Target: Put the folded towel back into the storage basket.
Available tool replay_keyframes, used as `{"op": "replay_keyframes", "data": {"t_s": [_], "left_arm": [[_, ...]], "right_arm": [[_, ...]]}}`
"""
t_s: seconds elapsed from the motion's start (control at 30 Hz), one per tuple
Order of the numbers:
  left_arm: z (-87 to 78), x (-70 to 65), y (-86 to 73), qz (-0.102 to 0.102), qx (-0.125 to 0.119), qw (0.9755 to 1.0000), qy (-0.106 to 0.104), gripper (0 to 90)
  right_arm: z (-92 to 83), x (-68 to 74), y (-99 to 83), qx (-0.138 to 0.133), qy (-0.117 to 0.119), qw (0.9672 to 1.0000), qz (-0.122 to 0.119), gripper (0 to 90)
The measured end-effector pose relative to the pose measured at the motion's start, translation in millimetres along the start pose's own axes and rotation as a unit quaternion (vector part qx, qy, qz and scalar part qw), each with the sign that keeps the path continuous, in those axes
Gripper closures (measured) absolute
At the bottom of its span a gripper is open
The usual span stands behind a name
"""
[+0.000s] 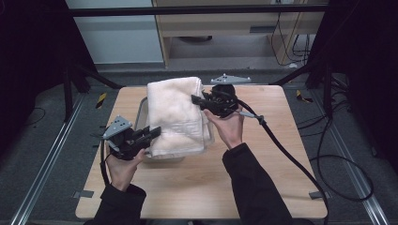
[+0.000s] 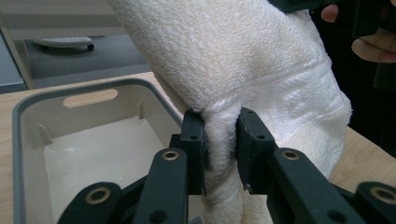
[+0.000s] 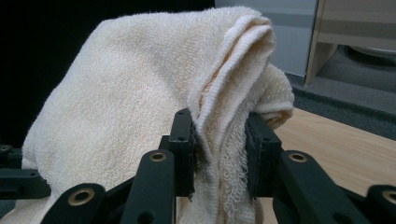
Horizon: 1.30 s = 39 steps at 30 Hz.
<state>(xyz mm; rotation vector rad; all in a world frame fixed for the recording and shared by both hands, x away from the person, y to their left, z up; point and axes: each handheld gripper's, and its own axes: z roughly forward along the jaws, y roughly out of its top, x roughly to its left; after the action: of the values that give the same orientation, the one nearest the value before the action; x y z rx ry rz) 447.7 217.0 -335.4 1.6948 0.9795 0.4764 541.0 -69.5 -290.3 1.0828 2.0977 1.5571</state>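
Wood table (image 1: 263,178); L gripper (image 1: 152,133) & R gripper (image 1: 196,100) both clamp towel (image 1: 176,115) over bin (image 2: 28,121).

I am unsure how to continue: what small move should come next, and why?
Probably lower both grippers together. The left gripper and right gripper each pinch the folded towel, which hangs just above the open grey bin. Its inside looks empty.

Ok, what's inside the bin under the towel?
In the left tool view, the visible part of the bin holds nothing: bare floor and walls. The towel, held up by both tools, hides the rest from above, so that part cannot be checked.
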Motion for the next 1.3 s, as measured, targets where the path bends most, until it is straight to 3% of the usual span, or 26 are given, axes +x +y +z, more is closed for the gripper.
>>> {"op": "replay_keyframes", "data": {"t_s": [1.03, 1.3], "left_arm": [[-11.0, 55.7, 0.5, -0.034, -0.008, 0.9975, 0.062, 73.8], [-5.8, 69.5, -2.5, -0.037, 0.002, 0.9966, 0.073, 73.8]], "right_arm": [[66.6, 23.4, 19.5, 0.006, 0.004, 1.0, -0.002, 68.6], [85.7, 23.9, 17.7, 0.011, -0.002, 0.9999, -0.004, 68.6]]}}
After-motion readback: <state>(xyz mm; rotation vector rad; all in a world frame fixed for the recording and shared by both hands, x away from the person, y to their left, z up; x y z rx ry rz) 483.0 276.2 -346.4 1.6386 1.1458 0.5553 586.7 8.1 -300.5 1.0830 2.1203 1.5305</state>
